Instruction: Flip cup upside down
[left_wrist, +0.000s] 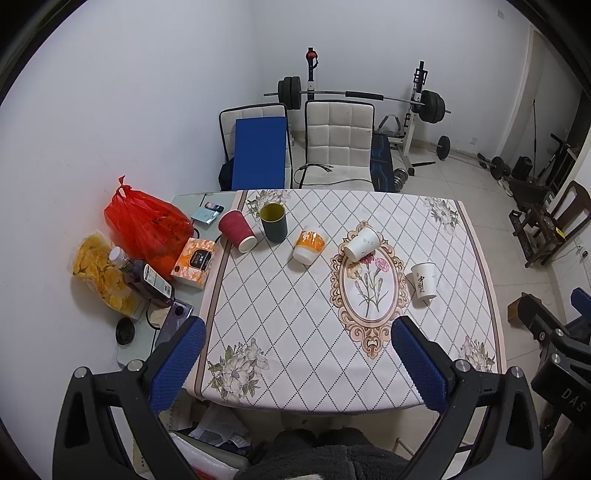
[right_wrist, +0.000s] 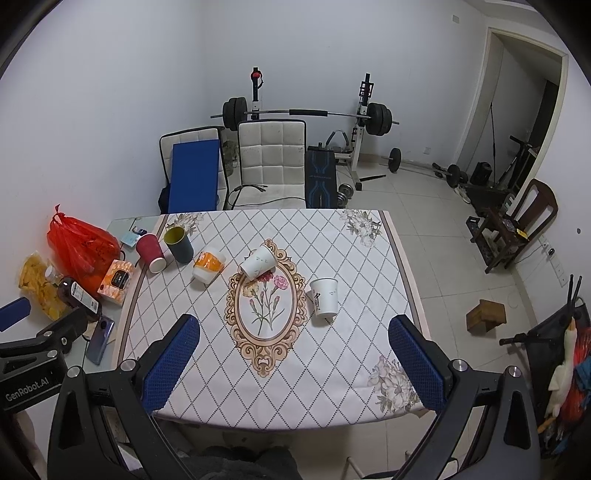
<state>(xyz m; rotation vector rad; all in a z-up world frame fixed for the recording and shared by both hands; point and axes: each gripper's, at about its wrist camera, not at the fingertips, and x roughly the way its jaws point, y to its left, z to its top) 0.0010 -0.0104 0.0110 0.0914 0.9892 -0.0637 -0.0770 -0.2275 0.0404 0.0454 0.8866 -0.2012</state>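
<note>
Several cups stand on the patterned tablecloth (left_wrist: 280, 332). A red ribbed cup (left_wrist: 237, 231) lies tilted at the left. A dark green cup (left_wrist: 273, 222) stands upright with its mouth up. An orange-and-white cup (left_wrist: 308, 245) and a white paper cup (left_wrist: 362, 243) lie on their sides. A white cup with black lettering (left_wrist: 424, 283) stands mouth up in the right wrist view (right_wrist: 324, 296). My left gripper (left_wrist: 297, 365) and right gripper (right_wrist: 293, 363) are both open and empty, above the table's near edge.
A red plastic bag (left_wrist: 147, 225), a bag of chips (left_wrist: 101, 275), a dark bottle (left_wrist: 142, 277), an orange tissue box (left_wrist: 194, 261) and a phone (right_wrist: 100, 340) crowd the glass side table at left. Two chairs (left_wrist: 338, 144) and a barbell rack stand behind the table.
</note>
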